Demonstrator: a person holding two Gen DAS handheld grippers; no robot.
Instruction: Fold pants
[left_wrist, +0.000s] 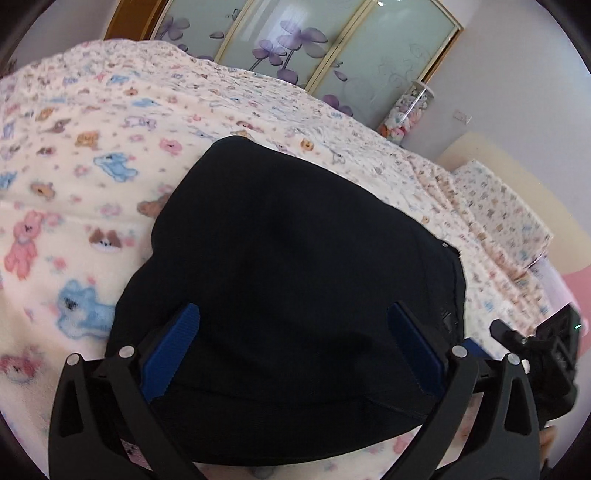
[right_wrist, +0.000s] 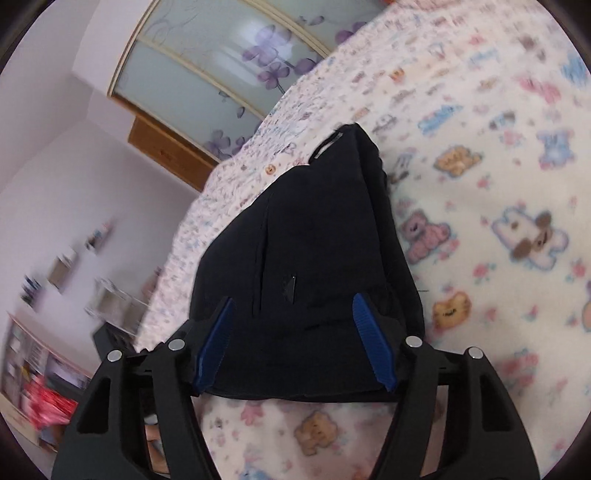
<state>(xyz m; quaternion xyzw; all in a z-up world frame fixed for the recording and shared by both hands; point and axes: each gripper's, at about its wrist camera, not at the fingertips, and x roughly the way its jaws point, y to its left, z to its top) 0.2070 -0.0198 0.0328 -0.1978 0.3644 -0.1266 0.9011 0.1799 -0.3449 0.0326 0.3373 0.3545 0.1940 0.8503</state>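
Black pants lie folded into a compact bundle on a bed covered by a cream blanket printed with bears. My left gripper hovers over the bundle's near end, its blue pads spread wide and pressing on nothing. The right gripper's black body shows at the right edge of that view. In the right wrist view the same pants taper away from me, a pocket seam and small tag visible. My right gripper is open over their near edge, and its pads do not clamp the cloth.
A wardrobe with frosted doors and purple flowers stands behind the bed. A clear tube of plush toys is beside it. A matching pillow lies at the right. The bed's edge and blurred shelves show left in the right wrist view.
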